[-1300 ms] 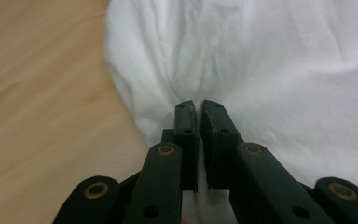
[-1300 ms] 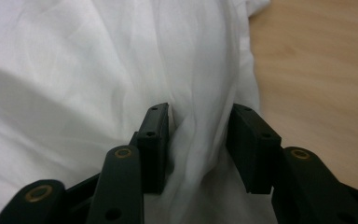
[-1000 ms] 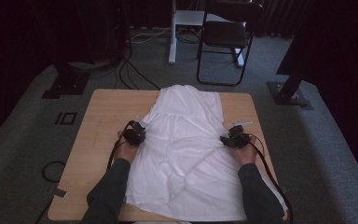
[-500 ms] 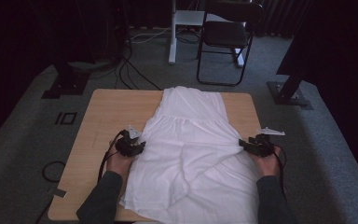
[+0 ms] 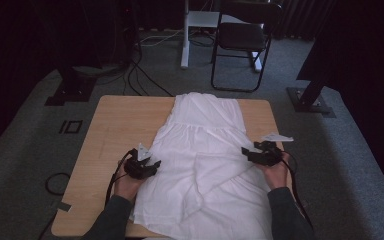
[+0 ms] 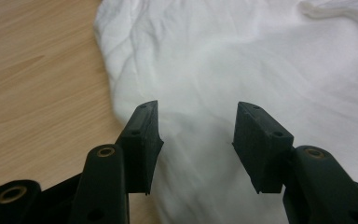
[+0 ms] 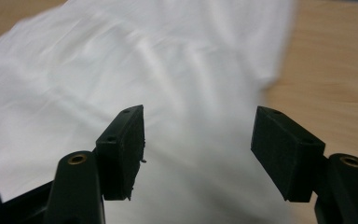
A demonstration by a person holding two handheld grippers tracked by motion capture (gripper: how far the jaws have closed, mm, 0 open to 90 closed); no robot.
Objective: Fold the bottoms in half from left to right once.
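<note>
On the wooden table (image 5: 115, 125) a white dress (image 5: 205, 150) lies spread flat, hem toward the person, looking mostly smoothed. The left gripper (image 5: 147, 165) and right gripper (image 5: 252, 152) sit at its side edges, jaws apart and empty, so any folding seems not yet begun

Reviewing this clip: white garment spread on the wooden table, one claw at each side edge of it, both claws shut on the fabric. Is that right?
Not quite. The white garment does lie spread on the wooden table, with the left claw and right claw at its side edges, but both are open: each gripper view shows its jaws well apart with nothing pinched between them.
</note>
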